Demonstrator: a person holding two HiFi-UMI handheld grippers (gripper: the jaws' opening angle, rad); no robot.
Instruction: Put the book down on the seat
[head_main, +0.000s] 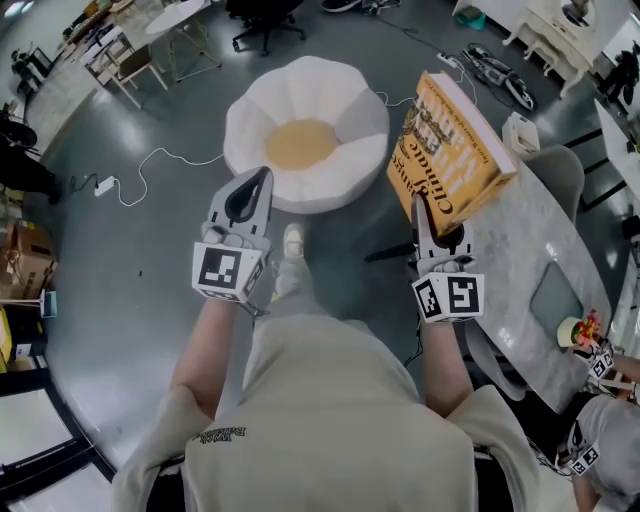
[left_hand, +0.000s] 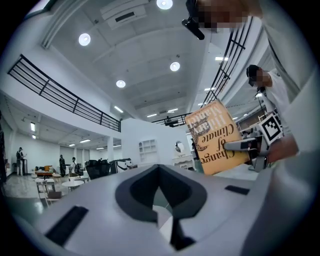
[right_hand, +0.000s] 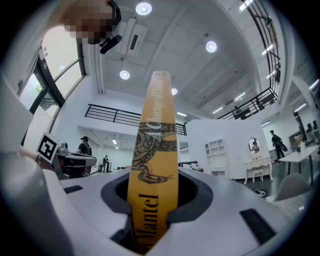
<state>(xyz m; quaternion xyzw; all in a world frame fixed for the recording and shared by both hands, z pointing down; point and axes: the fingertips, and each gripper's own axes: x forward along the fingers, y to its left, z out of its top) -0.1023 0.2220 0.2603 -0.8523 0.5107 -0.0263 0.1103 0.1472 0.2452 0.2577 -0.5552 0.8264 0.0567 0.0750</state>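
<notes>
The grey floor (head_main: 150, 260) carries a white petal-shaped seat (head_main: 340, 110) with a yellow centre. A marble table (head_main: 530, 260) stands to its right. The yellow hardback book (head_main: 450, 140) is in the air, tilted, between the seat and the table. The right gripper (head_main: 432, 222) pinches it at its lower edge. The left gripper (head_main: 248, 205) hovers near the seat, jaws pressed together on nothing

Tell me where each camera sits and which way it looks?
Head view: on the person's head, steeply down at the white seat; forearms, left gripper, right gripper show.
Left gripper view: on the left gripper, along its shut jaws, across the hall.
Right gripper view: on the right gripper, along jaws clamped on the book.
All three share the book.
</notes>
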